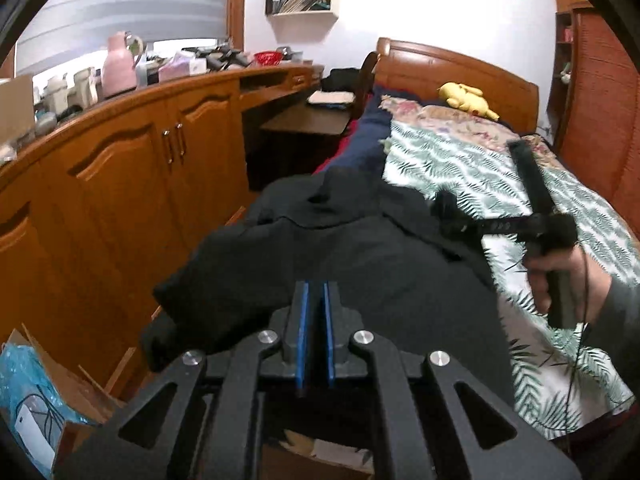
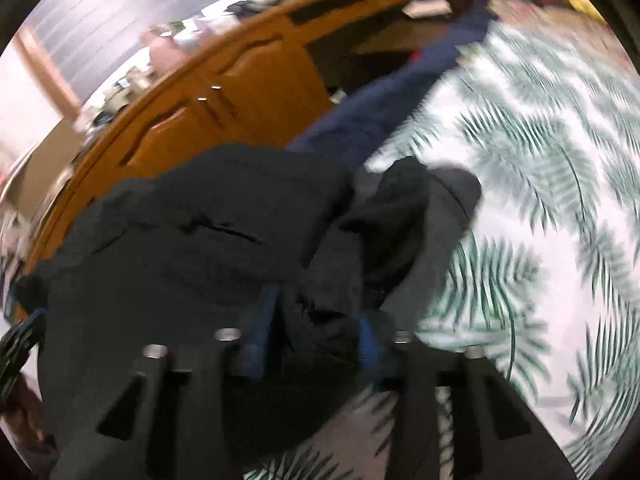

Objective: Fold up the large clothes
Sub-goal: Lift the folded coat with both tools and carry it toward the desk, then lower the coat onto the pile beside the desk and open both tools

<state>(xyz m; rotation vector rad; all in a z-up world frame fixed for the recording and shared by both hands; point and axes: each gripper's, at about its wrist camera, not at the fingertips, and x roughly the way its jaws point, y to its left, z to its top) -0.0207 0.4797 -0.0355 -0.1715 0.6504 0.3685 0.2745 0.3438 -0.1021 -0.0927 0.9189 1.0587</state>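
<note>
Left gripper (image 1: 316, 300) nearly closed over black jacket (image 1: 340, 248), right gripper (image 2: 316, 320) open around a fold, bedspread (image 2: 540, 160) beside it.

Black garment (image 1: 340, 248): matt cloth, soft, creased.
Left gripper (image 1: 316, 296): matt black plastic-looking body, blue pads, bright polished metal pins.
Right gripper (image 2: 316, 328): same dark matt body and blue pads, probably; this view is blurred.
Bedsheet (image 1: 460, 160): smooth matt cloth with green leaf print.
Cabinet (image 1: 132, 168): glossy varnished wood, shiny metal handles.
Headboard (image 1: 452, 68): polished wood.
Plush toy (image 1: 466, 98): yellow fuzzy fabric.
Cardboard box (image 1: 72, 384): rough matt paperboard.
</note>
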